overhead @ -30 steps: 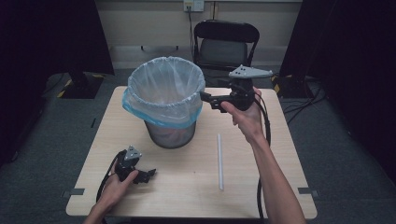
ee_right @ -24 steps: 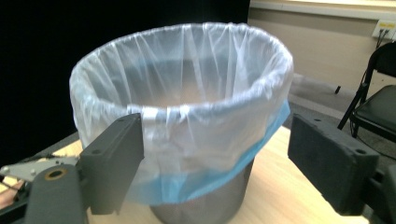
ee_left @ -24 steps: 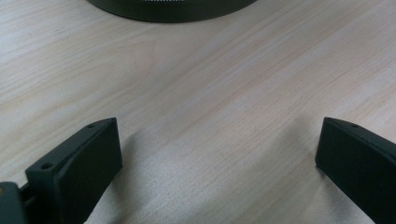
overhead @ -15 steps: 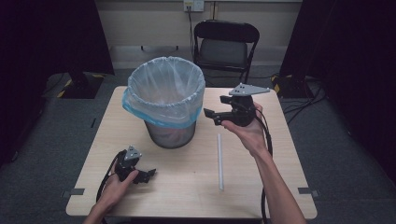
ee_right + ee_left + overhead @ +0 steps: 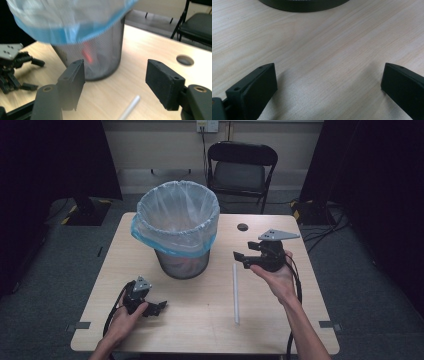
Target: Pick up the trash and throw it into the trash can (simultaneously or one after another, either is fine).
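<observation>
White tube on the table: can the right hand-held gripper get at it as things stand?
Probably yes. The right hand-held gripper hangs open, empty, just above the white tube's far end; the wire wastebasket stands off to the side.

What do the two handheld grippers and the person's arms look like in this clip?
Both the left gripper and the right gripper are black, with two blocky jaws pierced by small screw holes. Each carries a grey three-cornered plate on top and trails a black cable back along the forearm. The forearms are bare, with no sleeves or gloves in view.

The tall black mesh bin with blue liner (image 5: 177,237) blocks the light wooden desk (image 5: 200,320) centre-left; open desk surface separates it from the thin white tube (image 5: 236,292).
</observation>
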The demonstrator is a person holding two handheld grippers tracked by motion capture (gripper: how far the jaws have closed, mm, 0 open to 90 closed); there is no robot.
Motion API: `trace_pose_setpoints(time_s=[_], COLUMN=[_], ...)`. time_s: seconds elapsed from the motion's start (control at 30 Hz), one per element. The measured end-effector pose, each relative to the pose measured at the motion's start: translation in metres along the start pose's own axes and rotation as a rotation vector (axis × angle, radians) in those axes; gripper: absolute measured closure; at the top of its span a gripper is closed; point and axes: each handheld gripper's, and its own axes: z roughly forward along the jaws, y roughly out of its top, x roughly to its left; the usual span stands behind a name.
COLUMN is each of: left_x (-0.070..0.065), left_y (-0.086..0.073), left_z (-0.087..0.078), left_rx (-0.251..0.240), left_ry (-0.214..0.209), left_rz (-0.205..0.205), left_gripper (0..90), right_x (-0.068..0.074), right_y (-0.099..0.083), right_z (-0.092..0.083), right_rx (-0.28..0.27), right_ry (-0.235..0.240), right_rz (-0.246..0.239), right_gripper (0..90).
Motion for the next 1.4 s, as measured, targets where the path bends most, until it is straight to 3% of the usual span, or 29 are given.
trace_pose_setpoints(time_s=[0.23, 0.43, 0.47, 0.57, 0.63, 0.8, 1.1, 1.4], left_x=[0.000, 0.000, 0.000, 0.000, 0.000, 0.000, 0.000, 0.000], left_y=[0.000, 0.000, 0.000, 0.000, 0.000, 0.000, 0.000, 0.000], left_z=[0.000, 0.000, 0.000, 0.000, 0.000, 0.000, 0.000, 0.000], left_rx=[0.000, 0.000, 0.000, 0.000, -0.001, 0.000, 0.000, 0.000], left_ry=[0.000, 0.000, 0.000, 0.000, 0.000, 0.000, 0.000, 0.000], left_rz=[0.001, 0.001, 0.001, 0.000, 0.000, 0.000, 0.001, 0.001], left_gripper=[0.0, 0.0, 0.0, 0.0, 0.0, 0.0, 0.0, 0.0], right_x=[0.000, 0.004, 0.005, 0.005, 0.009, 0.011, 0.020, 0.021], right_y=[-0.027, -0.056, -0.066, -0.077, -0.095, -0.119, -0.142, -0.146], right_z=[0.005, 0.014, 0.016, 0.017, 0.023, 0.034, 0.037, 0.038], right_rx=[0.035, 0.104, 0.131, 0.134, 0.167, 0.213, 0.296, 0.311], right_ry=[-0.002, -0.005, -0.003, 0.013, -0.007, 0.012, 0.022, 0.019], right_rz=[0.033, 0.045, 0.052, 0.069, 0.076, 0.085, 0.056, 0.035], right_gripper=[29.1, 30.8, 31.5, 32.4, 28.3, 35.9, 49.3, 54.7])
